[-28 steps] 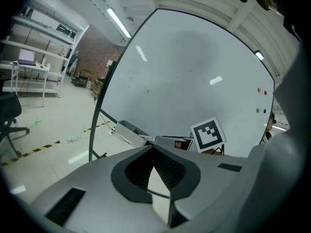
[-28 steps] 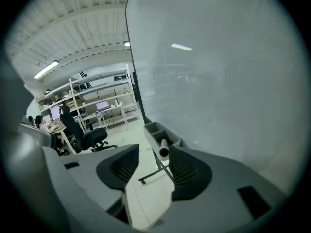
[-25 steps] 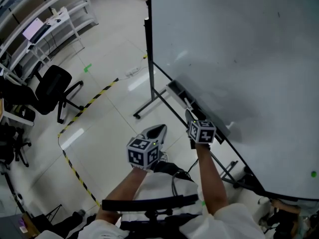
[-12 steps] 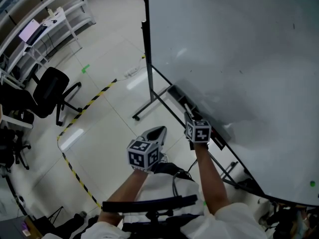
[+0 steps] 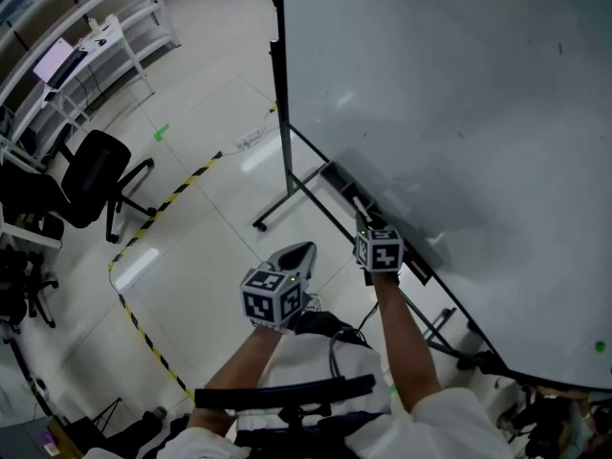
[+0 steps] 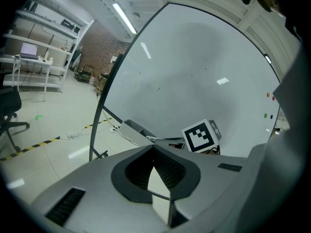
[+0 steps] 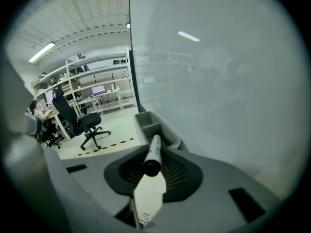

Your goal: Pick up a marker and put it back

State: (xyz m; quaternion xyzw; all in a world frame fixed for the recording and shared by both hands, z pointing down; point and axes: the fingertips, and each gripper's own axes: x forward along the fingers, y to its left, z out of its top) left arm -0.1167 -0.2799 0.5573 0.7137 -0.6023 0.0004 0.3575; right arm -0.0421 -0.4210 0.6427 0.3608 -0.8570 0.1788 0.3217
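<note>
- Black office chair (image 5: 96, 175) at the left of the head view.
- Yellow-and-black floor tape (image 5: 177, 194) just right of it.
- White shelves (image 5: 96, 27) in the upper left corner.

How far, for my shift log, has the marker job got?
Done: the right tool is at the whiteboard's tray. In hand: its jaws have just been closing and now pinch the marker. Left: lifting it out and putting it back.
</note>
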